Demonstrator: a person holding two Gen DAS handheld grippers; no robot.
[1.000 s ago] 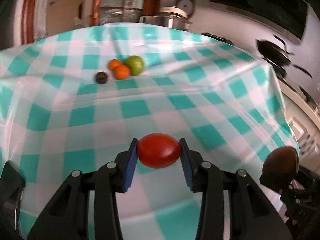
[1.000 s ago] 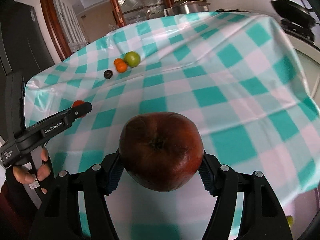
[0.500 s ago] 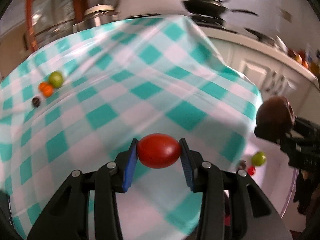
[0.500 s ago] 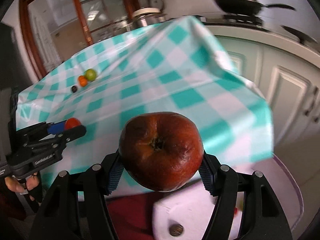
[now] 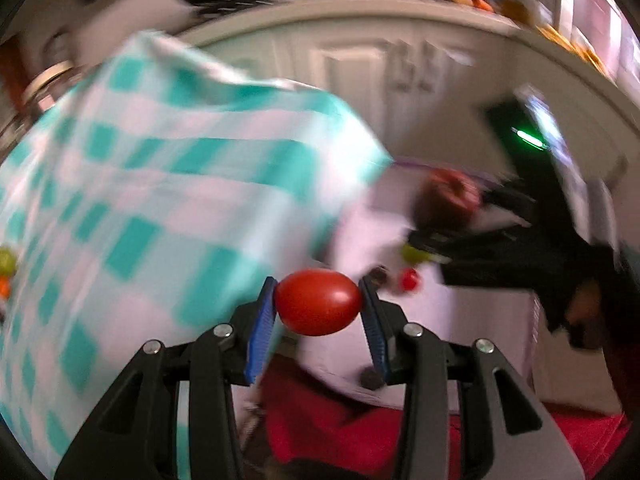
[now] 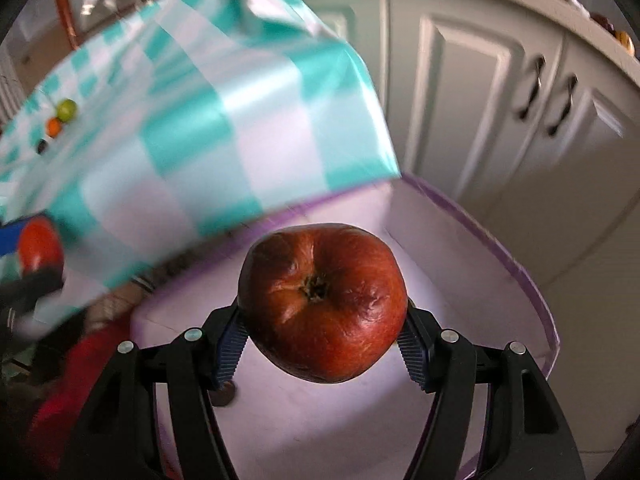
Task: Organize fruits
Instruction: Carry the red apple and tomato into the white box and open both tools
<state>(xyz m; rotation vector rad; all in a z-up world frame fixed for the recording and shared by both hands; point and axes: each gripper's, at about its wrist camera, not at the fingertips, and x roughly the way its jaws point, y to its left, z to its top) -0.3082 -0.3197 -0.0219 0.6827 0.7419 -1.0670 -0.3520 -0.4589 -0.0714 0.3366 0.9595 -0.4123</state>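
Observation:
My left gripper is shut on a red tomato and holds it in the air past the table's corner. My right gripper is shut on a wrinkled dark red apple above a white bin with a purple rim. The apple also shows in the left wrist view, blurred, over the same bin. The tomato shows at the left edge of the right wrist view. A green fruit, an orange one and a small dark one lie far off on the checked tablecloth.
Small fruits lie in the bin: a green one, a red one and a dark one. White cabinet doors stand behind the bin. A red cloth lies below it. The tablecloth's corner overhangs the bin.
Both grippers have swung right, off the table and toward the bin beside it, each still holding its fruit. The table has slid to the left of both views.

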